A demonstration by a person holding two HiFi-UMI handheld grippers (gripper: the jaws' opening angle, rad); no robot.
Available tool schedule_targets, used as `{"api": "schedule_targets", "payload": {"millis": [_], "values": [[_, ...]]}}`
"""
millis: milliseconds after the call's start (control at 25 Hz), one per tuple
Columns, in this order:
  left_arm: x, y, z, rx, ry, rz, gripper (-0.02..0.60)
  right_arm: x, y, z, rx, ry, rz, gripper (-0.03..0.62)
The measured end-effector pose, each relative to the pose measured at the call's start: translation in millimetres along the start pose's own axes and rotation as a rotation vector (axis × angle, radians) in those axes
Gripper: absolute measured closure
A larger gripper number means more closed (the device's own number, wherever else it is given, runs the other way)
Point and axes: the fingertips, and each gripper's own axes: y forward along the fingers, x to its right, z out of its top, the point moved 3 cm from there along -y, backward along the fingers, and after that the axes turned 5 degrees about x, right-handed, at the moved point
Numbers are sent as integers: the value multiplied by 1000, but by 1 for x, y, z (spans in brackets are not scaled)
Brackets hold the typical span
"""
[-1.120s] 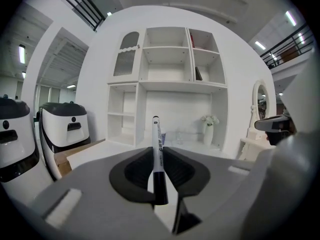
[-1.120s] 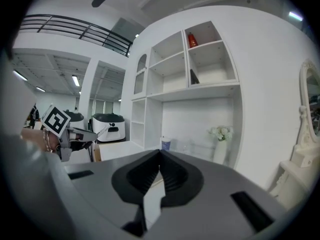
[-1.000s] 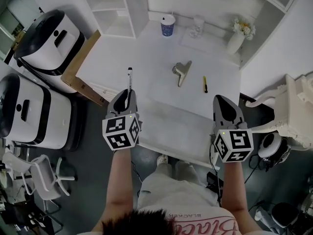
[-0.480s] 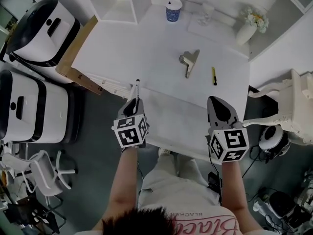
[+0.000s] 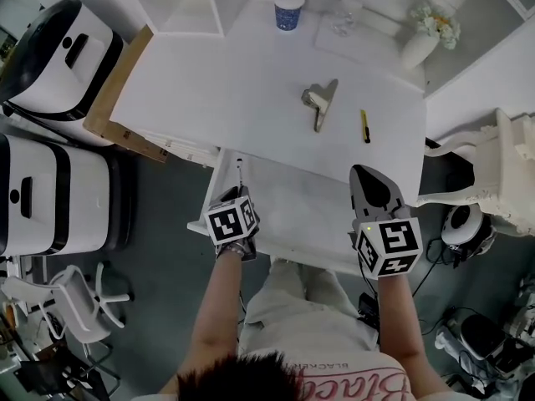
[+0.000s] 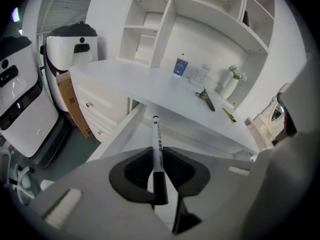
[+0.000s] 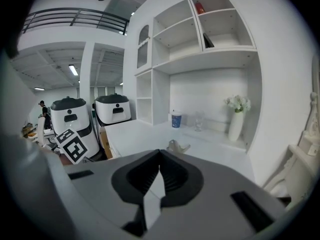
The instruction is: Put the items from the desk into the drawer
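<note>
My left gripper (image 5: 236, 192) is shut on a black-and-white marker pen (image 5: 240, 170), which sticks out past its jaws over the left end of the open white drawer (image 5: 219, 167). In the left gripper view the marker pen (image 6: 157, 144) lies between the closed fingers (image 6: 136, 170) and points toward the drawer's left wall (image 6: 121, 130). My right gripper (image 5: 366, 172) hovers over the drawer's right end, jaws together with nothing in them. On the desk (image 5: 209, 82) lie a metal clip (image 5: 320, 103) and a yellow cutter (image 5: 365, 125).
A blue cup (image 5: 288, 10), a glass (image 5: 344, 15) and a vase of flowers (image 5: 422, 44) stand at the desk's back. Two white machines (image 5: 54, 44) and a brown board (image 5: 113, 103) are at the left. An ornate white chair (image 5: 493, 170) is at the right.
My left gripper has dropped with the marker from desk-edge height to low over the open drawer, tilting downward. My right gripper has sunk slightly.
</note>
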Motion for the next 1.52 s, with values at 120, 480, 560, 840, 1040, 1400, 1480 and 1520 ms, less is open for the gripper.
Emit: {"api": "schedule_targets", "payload": {"millis": [120,480,560,840,1040,1400,1480,1520], "values": [[0,15,-10,-51,-21,-4,511,4,1,-4,-14,1,-9,586],[-5,61,-42,-218,-121,5,511,13,0,-10,-46,-7,-30,586],[-3,67,-48,-235,-141,13,511,16,-4,-11,-57,-24,-29,586],[0,79,-59,-289,-172,46,509,28,-15,-9,-54,-41,-58,586],[2,81,-66,-317,-164,86,509,35,-22,-5,-38,-30,-69,586],[5,70,-59,-285,-206,54,376,36,-28,3,-15,-34,-61,586],[5,64,-52,-258,-219,38,350,35,-29,7,-7,-40,-57,586],[6,60,-48,-242,-224,30,338,34,-30,9,-3,-42,-55,586]]}}
